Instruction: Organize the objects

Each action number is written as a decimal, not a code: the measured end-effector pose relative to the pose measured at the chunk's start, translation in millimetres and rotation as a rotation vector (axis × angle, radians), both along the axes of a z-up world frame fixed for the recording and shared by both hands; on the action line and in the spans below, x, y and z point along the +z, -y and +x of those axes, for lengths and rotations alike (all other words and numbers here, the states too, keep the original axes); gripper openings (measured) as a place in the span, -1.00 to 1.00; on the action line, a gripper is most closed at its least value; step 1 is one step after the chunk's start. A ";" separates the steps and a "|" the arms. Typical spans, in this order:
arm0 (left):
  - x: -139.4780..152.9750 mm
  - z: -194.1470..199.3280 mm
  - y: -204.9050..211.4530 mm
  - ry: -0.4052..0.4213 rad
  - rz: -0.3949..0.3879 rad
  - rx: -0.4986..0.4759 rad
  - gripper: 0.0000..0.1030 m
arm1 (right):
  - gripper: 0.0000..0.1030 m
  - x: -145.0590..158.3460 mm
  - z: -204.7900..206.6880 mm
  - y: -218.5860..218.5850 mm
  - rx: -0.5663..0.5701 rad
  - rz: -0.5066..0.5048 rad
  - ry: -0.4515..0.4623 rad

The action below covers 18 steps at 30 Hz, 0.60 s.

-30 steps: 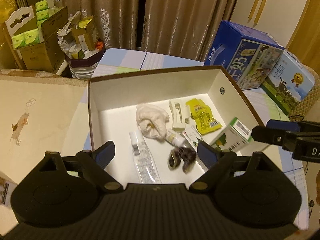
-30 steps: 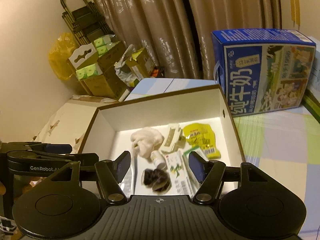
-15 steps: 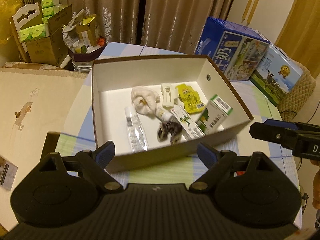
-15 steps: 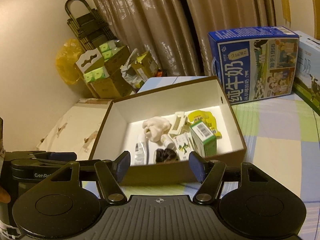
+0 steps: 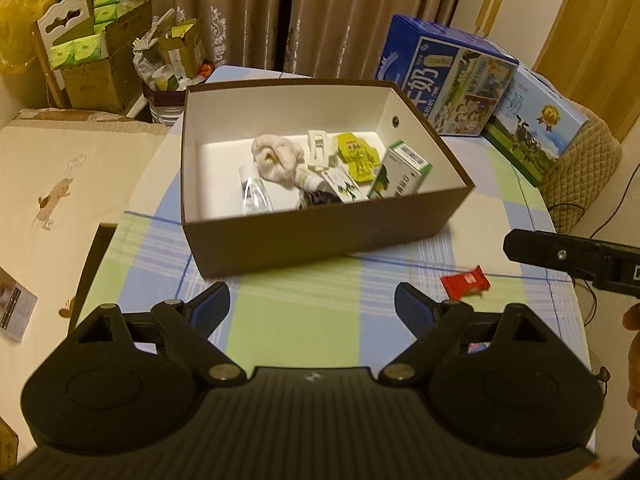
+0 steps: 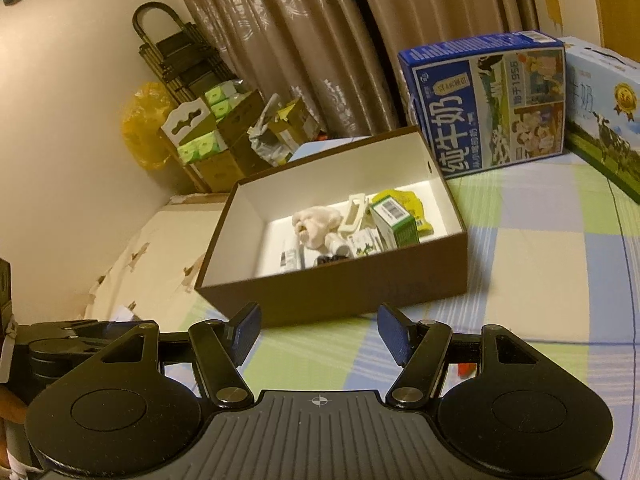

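The left gripper (image 5: 312, 306) is held wide apart above the checked cloth of the desk (image 5: 304, 332), with nothing between its blue-padded fingers (image 5: 210, 310). The right gripper (image 6: 318, 338) is likewise spread wide and empty, and part of it is seen at the right edge of the left wrist view. A brown box (image 5: 320, 232) with a white interior is set on the desk ahead of both grippers. Inside it are gathered a cream cloth bundle (image 5: 276, 158), a white clip (image 5: 318, 150), a yellow packet (image 5: 358, 156), a green and white carton (image 5: 402, 176) standing tilted against the right side, a clear tube (image 5: 254, 196), and a small dark item that cannot be made out. A red wrapper (image 5: 466, 285) is left lying on the desk outside the box, near its front right corner and just ahead of the left gripper's right finger. Two blue milk cartons (image 6: 486, 100) are placed behind the box, before the curtains (image 6: 320, 40).
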<state>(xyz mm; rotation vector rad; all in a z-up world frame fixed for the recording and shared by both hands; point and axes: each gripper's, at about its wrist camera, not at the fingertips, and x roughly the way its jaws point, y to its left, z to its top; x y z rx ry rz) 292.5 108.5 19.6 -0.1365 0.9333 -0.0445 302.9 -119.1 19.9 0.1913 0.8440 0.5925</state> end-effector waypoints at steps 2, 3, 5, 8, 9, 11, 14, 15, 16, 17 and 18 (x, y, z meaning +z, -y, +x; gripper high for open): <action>0.0 -8.7 4.4 0.001 -0.001 0.002 0.69 | 0.20 -0.6 -7.3 4.9 0.001 0.001 0.000; -0.3 -13.0 6.7 0.001 -0.002 0.003 0.69 | 0.20 -0.9 -11.2 7.4 0.003 0.001 0.002; -1.0 -19.5 11.4 0.001 -0.002 0.005 0.69 | 0.20 -1.3 -18.0 11.9 0.003 -0.002 0.007; -2.7 -29.1 18.3 -0.004 -0.006 0.004 0.70 | 0.20 -4.3 -27.1 19.4 0.004 -0.013 0.004; -4.1 -32.1 20.3 -0.007 -0.008 0.003 0.71 | 0.20 -5.2 -30.2 22.1 0.005 -0.014 0.002; -6.0 -38.3 25.8 -0.012 -0.007 -0.001 0.71 | 0.20 -8.0 -37.1 26.7 0.011 -0.019 -0.005; -9.3 -46.9 33.3 -0.020 -0.008 -0.004 0.71 | 0.20 -10.8 -45.7 34.3 0.014 -0.023 -0.013; -10.4 -49.6 35.9 -0.023 -0.010 -0.004 0.71 | 0.20 -12.1 -48.4 37.2 0.012 -0.025 -0.018; -11.2 -51.7 38.1 -0.026 -0.010 -0.005 0.71 | 0.20 -13.1 -51.1 39.7 0.010 -0.026 -0.022; -12.3 -54.2 40.8 -0.029 -0.010 -0.006 0.71 | 0.20 -14.4 -53.3 42.6 0.006 -0.028 -0.027; -13.1 -56.0 43.0 -0.031 -0.010 -0.008 0.71 | 0.20 -15.8 -55.3 45.3 0.004 -0.031 -0.033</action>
